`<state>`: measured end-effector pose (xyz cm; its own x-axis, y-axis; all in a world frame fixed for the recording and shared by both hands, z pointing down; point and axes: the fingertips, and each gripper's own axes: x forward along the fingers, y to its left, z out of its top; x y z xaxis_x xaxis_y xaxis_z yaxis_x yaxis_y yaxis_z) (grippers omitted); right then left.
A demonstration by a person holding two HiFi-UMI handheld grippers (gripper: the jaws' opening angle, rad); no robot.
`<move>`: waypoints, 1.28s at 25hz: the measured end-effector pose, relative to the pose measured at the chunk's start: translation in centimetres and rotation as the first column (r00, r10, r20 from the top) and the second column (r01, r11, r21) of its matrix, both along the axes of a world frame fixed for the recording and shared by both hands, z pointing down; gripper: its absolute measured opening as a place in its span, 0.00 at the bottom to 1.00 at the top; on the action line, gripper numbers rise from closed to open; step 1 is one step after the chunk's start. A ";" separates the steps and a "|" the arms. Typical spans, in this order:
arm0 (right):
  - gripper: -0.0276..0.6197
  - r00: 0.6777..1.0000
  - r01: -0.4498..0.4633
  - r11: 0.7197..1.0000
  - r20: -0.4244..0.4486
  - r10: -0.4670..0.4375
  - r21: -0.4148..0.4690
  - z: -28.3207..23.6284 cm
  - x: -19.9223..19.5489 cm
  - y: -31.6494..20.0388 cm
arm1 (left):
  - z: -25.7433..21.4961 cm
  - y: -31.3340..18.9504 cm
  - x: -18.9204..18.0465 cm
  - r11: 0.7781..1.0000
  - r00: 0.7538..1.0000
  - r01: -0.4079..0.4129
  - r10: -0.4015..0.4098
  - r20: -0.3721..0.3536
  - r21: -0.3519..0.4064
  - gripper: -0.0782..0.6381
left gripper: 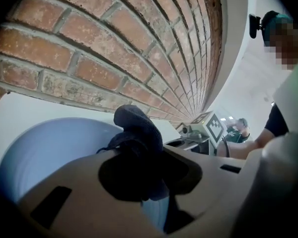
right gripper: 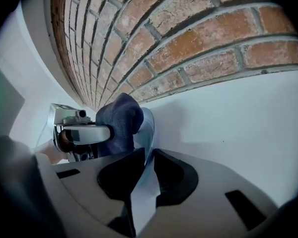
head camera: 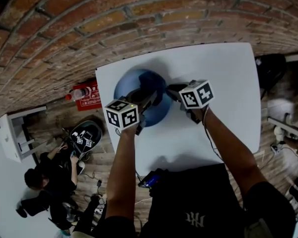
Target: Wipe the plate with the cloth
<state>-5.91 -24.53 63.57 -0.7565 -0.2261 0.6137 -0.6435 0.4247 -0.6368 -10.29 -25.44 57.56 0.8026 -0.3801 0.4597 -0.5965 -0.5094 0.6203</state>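
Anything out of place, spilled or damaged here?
Nothing stands out. The right tool clamps the rim of the blue plate on the white table; the left tool holds the dark cloth over it. No spill or damage shows.

Pale blue plate point(head camera: 123, 86); dark navy cloth point(head camera: 150, 80); white table point(head camera: 223, 83); red brick wall point(head camera: 89, 24).

Smooth glossy plate point(head camera: 123, 87); soft matt cloth point(left gripper: 137, 124); rough brick wall point(head camera: 139, 14)
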 end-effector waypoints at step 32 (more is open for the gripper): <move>0.14 0.998 -0.068 0.997 0.003 0.068 -0.027 -0.1 0.1 0.1 | 5.3 -5.0 -9.0 0.986 0.912 0.165 -0.161 0.377 0.021 0.21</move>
<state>-5.81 -24.43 63.47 -0.7422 -0.2601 0.6177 -0.6679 0.3628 -0.6498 -19.26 -30.49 62.85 0.4968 -0.4843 0.7202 -0.8609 -0.3799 0.3384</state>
